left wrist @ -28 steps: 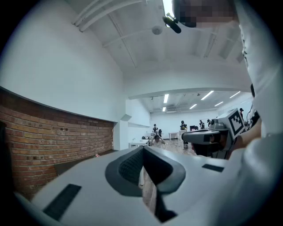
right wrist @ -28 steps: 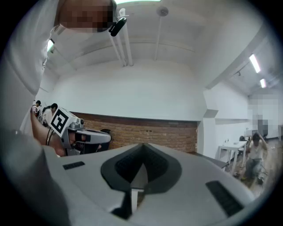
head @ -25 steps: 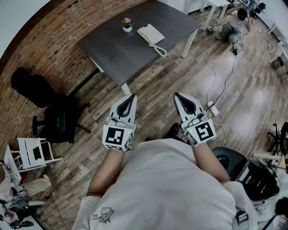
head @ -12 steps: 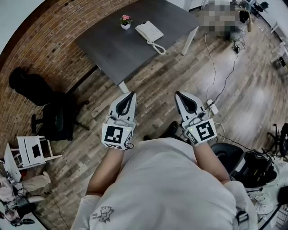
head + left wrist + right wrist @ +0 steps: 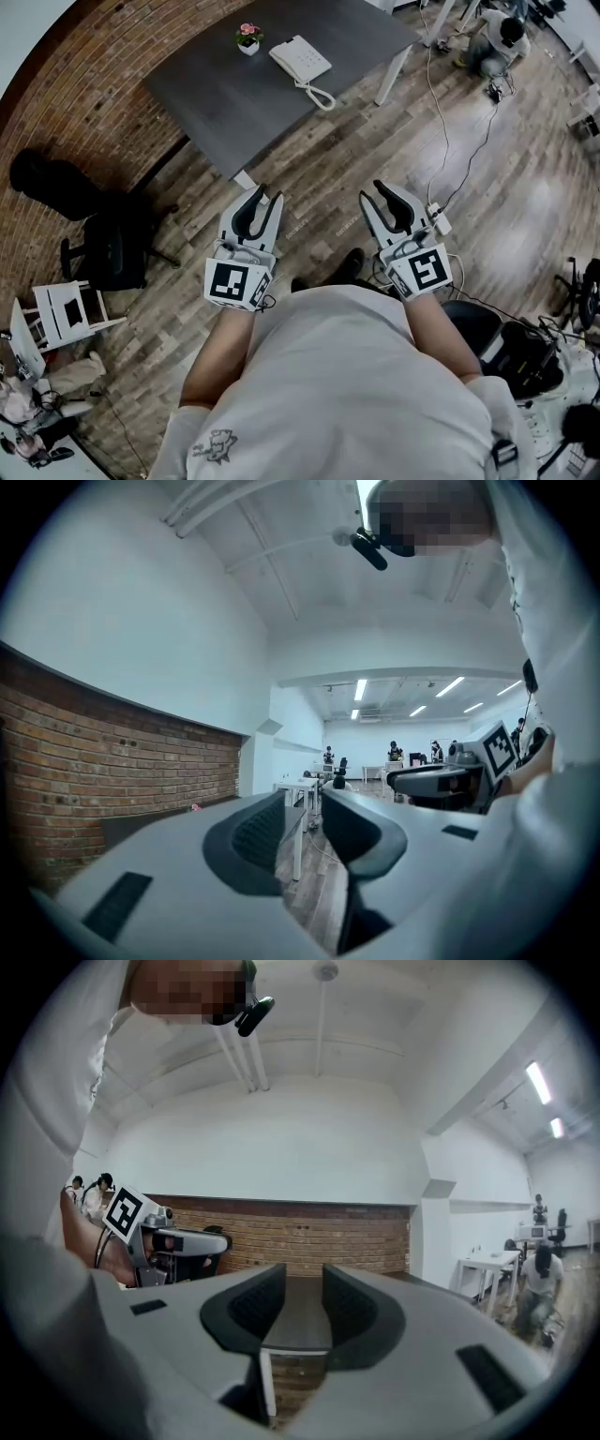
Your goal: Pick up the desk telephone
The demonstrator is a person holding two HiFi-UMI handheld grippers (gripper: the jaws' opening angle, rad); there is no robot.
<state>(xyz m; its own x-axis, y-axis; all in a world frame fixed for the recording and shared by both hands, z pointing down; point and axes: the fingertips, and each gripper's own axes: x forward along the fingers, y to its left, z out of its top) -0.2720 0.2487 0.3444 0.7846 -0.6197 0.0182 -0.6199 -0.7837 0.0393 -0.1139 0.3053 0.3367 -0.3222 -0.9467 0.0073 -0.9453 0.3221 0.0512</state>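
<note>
- Two tools lie nearest me. My left hand-held gripper (image 5: pixel 265 194) and my right hand-held gripper (image 5: pixel 373 195) are held out level and side by side above the wooden floor (image 5: pixel 323 159).
- Both pairs of jaws have just been opening. Each now stands partly apart, with nothing between the pads and nothing held.
- Ahead, the dark bench (image 5: pixel 225 94) stands well apart from both tools, with its near corner in front of the left one. The right gripper view shows only the bench top, far off, in the gap between its jaws.
- Farthest off, the desk telephone (image 5: pixel 300 59) lies on the far part of the bench. Its handset is in the cradle and its coiled cord (image 5: pixel 319 95) trails toward me. A small flower pot (image 5: pixel 247 37) stands near it.
- Reading: I take the parted jaws as preparation for a grasp. The whole approach to the telephone is not yet made, so the task has barely begun.
</note>
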